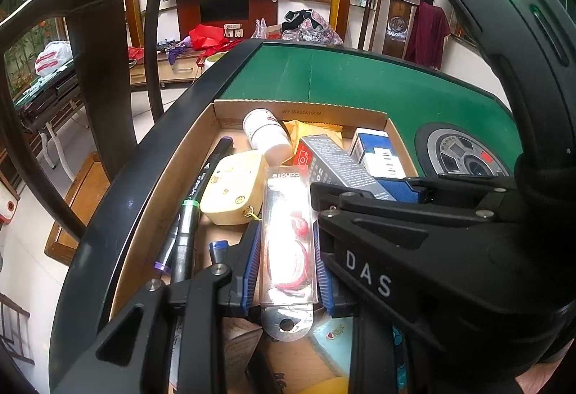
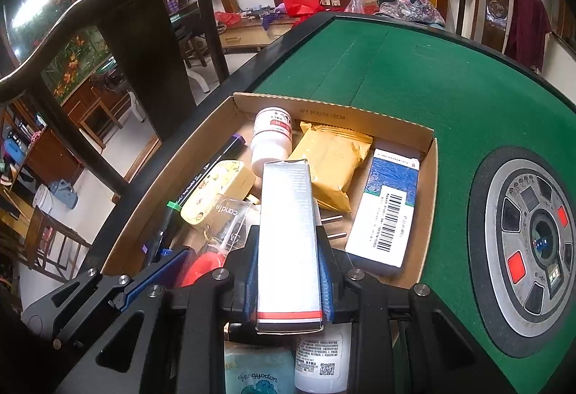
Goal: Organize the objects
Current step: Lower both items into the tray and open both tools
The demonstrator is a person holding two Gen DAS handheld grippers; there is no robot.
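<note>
A cardboard box (image 1: 298,108) (image 2: 430,156) on the green table holds several items. My left gripper (image 1: 287,257) is shut on a clear candle pack (image 1: 288,235) with red candles, held over the box. My right gripper (image 2: 289,271) is shut on a long grey carton (image 2: 288,235), also over the box; its body (image 1: 414,214) and the carton (image 1: 342,163) show at the right of the left wrist view. The candle pack (image 2: 226,217) shows left of the carton in the right wrist view.
In the box lie a white bottle (image 2: 271,136), a yellow packet (image 2: 331,160), a blue-white carton (image 2: 387,210), a cream case (image 1: 234,185) and markers (image 1: 208,171). A round control panel (image 2: 529,250) sits in the table. A dark wooden chair (image 1: 97,70) stands at the left.
</note>
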